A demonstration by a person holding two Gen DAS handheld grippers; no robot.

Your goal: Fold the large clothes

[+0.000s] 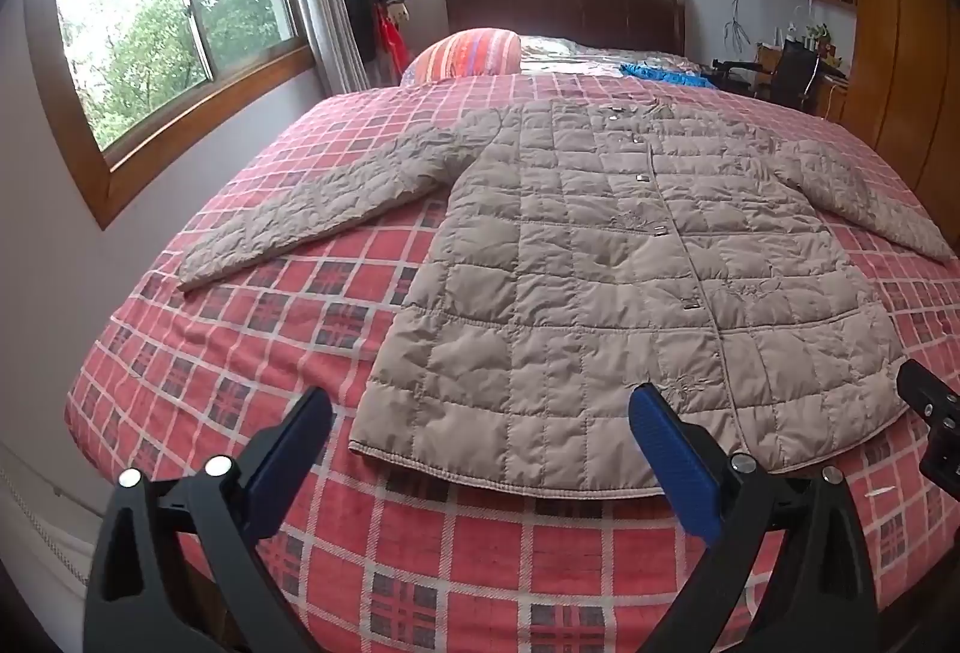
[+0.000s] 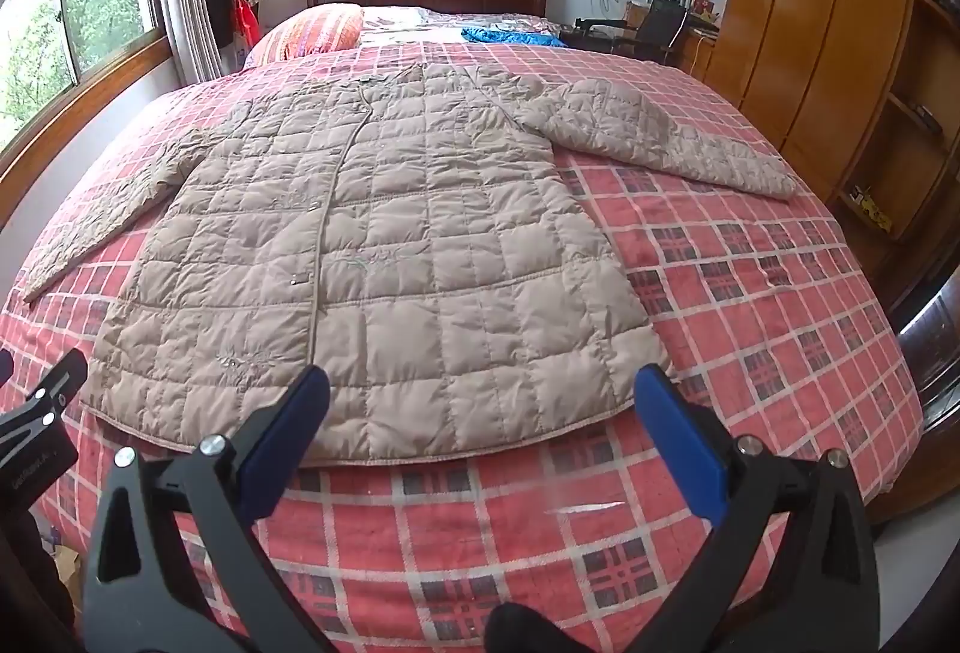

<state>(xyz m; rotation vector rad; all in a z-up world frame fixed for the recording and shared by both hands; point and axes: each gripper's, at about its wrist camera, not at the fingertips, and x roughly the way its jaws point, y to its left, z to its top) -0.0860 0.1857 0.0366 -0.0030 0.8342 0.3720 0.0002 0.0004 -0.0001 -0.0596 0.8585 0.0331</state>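
While both claws gape empty, coat [image 1: 600, 257] lies centre frame, hem nearest, long axis running twd headboard; left claw [image 1: 480, 437] & right claw [image 2: 480, 413] equidistant.

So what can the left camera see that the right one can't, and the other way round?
Only the left view shows the coat's left sleeve in full and its snaps clearly. Only the right view shows the right sleeve to its cuff and the open shelves beside the wardrobe. Both show the coat spread flat on the checked bed, the striped pillow, two windows, and open fingers hovering short of the hem.
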